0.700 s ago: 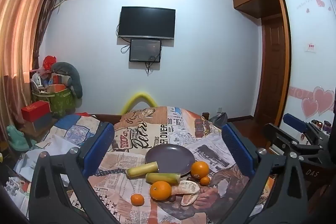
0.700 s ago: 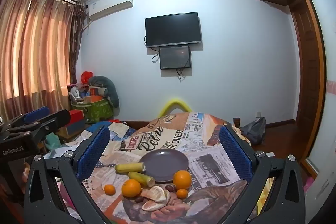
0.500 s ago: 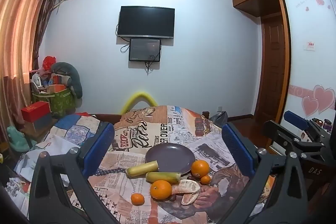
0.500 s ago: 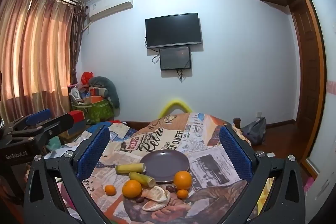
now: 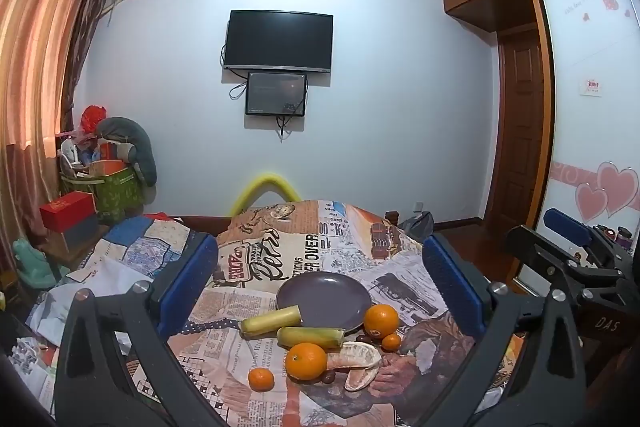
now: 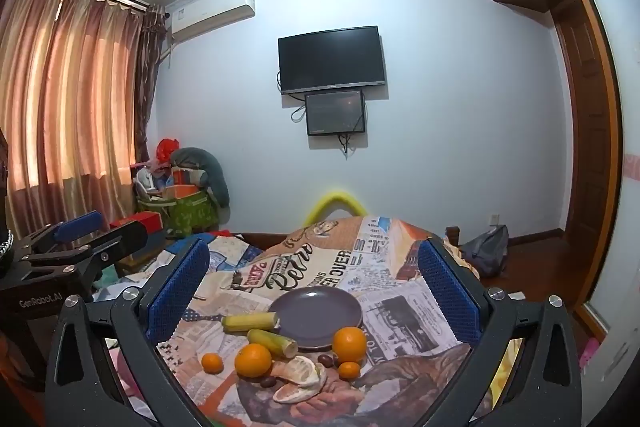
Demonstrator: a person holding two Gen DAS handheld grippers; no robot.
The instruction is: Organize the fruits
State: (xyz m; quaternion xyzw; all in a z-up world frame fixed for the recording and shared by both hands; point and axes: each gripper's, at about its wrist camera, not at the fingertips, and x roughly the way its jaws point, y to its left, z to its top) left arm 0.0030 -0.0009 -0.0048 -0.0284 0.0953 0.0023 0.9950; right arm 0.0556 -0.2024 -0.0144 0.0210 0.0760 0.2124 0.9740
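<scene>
Round, smooth orange fruits (image 5: 306,361) lie by the flat purple plate (image 5: 324,297), far ahead between the wide-apart blue-padded left claw (image 5: 320,283) and right claw (image 6: 314,287).

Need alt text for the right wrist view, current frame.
Open right tool, holding nothing, faces a table covered in newspaper-print cloth, where an empty grey plate sits behind scattered oranges, two yellow-green stalk pieces and peeled citrus segments. The left tool shows at the left edge.

A dark television (image 5: 278,41) hangs above a smaller screen (image 5: 275,93).
</scene>
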